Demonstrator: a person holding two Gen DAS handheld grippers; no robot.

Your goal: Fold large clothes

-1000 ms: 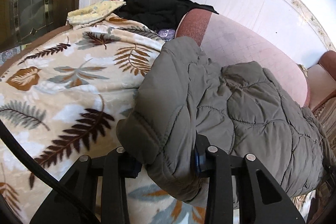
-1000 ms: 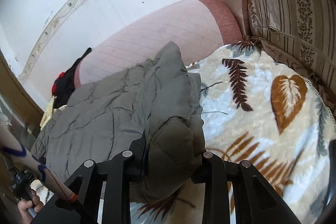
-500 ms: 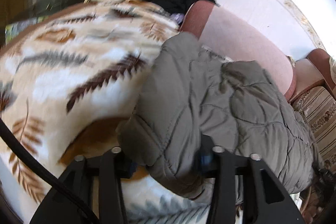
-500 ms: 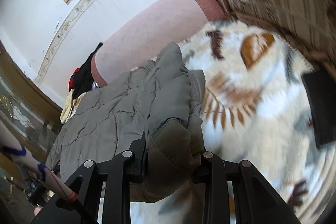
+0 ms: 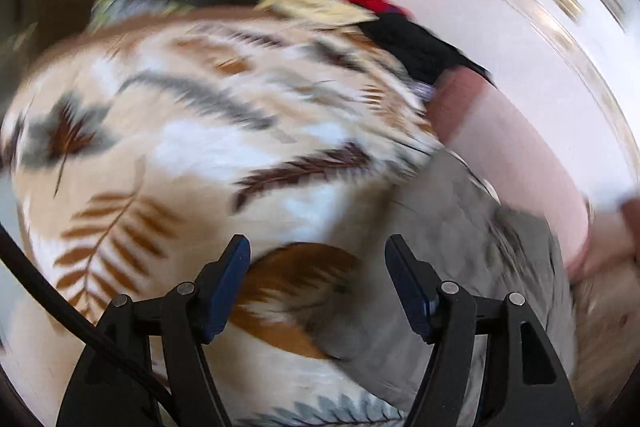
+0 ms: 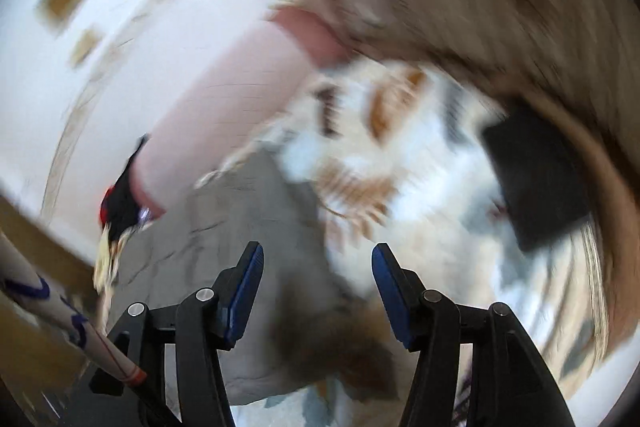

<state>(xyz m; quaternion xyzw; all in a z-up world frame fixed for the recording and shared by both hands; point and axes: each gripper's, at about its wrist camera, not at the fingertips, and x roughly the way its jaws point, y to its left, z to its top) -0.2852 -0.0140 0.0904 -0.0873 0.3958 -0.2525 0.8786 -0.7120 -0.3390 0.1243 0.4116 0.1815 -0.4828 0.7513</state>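
A grey quilted jacket (image 5: 460, 267) lies on a leaf-patterned blanket (image 5: 200, 155). In the left wrist view it sits to the right of my left gripper (image 5: 318, 247), which is open and empty above the blanket. In the right wrist view the jacket (image 6: 240, 227) lies to the left and below my right gripper (image 6: 316, 255), which is open and empty. Both views are blurred by motion.
A pile of black, red and yellow clothes (image 5: 384, 27) lies at the blanket's far end beside a pink cushion (image 5: 520, 155). A dark flat object (image 6: 536, 183) lies on the blanket at the right, near a striped sofa back (image 6: 500, 7).
Both grippers were shut on folds of the jacket; now both are open and the jacket has dropped onto the blanket. Both grippers have swung away fast, blurring the views.
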